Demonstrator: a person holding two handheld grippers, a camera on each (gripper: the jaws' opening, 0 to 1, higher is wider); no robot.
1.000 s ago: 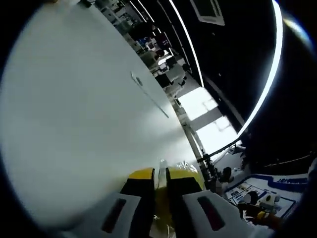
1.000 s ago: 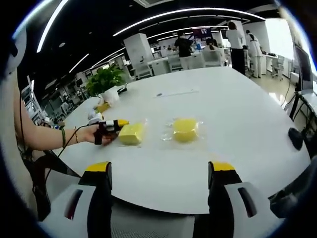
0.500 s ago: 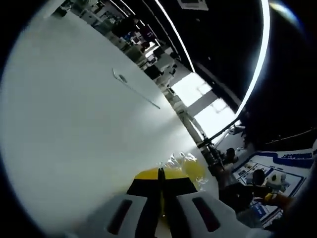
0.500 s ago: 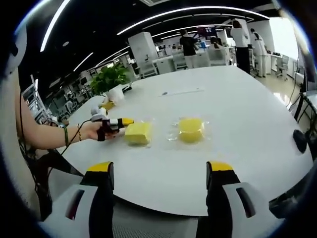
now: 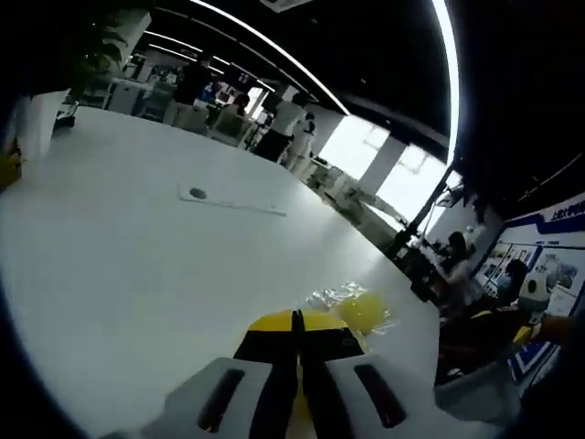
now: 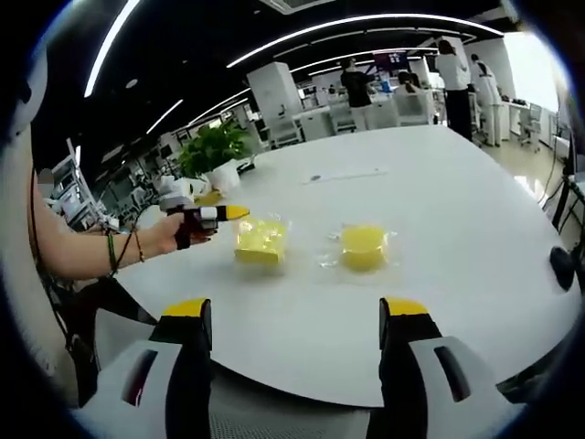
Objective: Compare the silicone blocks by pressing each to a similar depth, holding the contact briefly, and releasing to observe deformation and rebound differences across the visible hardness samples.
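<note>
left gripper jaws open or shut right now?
Shut. In the left gripper view the yellow-tipped jaws of the left gripper meet with no gap, and nothing shows between them.

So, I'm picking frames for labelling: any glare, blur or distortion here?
Left gripper view: blown-out windows, soft overall, strong fisheye curving the white round table. Right gripper view: sharper, even lighting, the two yellow silicone blocks in clear wrap distinct, ceiling light strips bowed by the lens.

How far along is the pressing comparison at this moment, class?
Done: nothing that the blocks themselves prove. In hand: the left gripper, jaws shut, hangs beside the square block, not touching it. Left: the round block lies apart, with the right gripper open and well short of both.
</note>
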